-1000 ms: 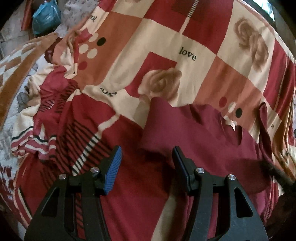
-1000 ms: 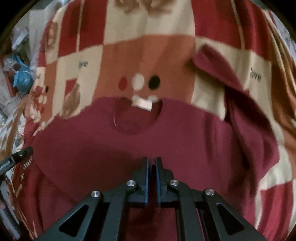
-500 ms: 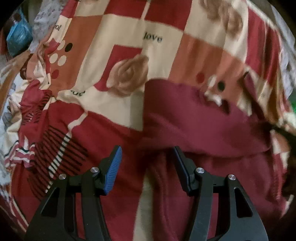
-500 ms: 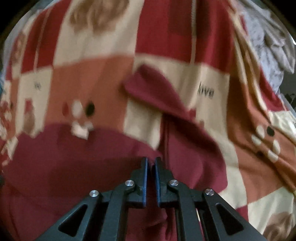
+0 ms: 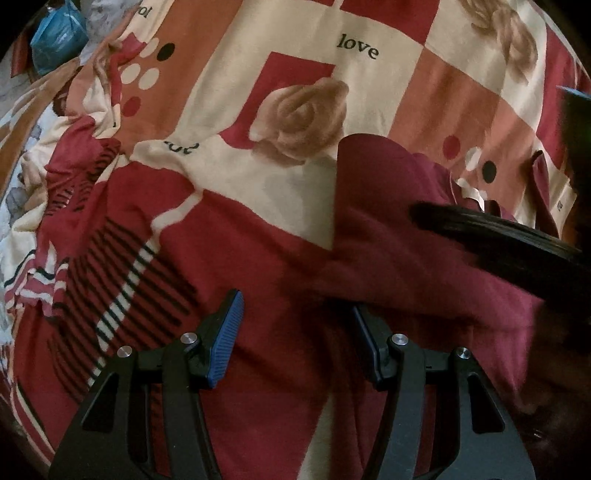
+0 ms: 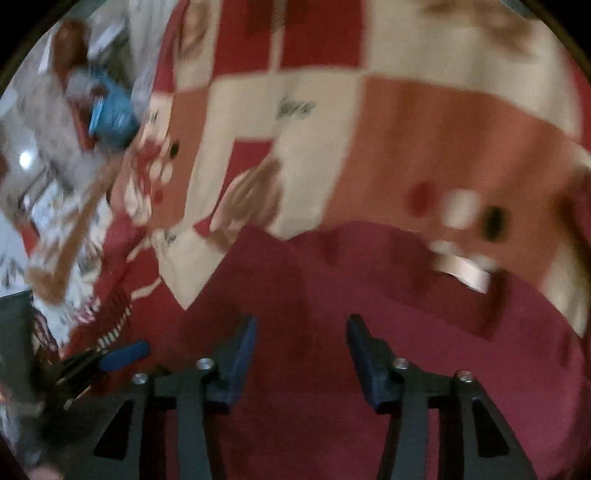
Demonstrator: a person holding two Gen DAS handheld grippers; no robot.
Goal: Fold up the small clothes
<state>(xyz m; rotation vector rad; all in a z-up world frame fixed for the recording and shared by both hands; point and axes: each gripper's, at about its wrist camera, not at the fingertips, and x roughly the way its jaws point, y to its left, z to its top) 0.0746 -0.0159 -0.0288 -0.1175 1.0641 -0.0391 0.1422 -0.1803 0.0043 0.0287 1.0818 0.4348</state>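
Bedspread: patchwork of red, cream and orange squares with roses and the word "love", covering the bed.
Maroon shirt: spread flat on the bedspread, its neck label toward the far edge.
Left tool: released, jaws apart over the shirt's edge.
Right tool: jaws opening, nothing gripped, shirt beneath.
Blue bag: far left corner.
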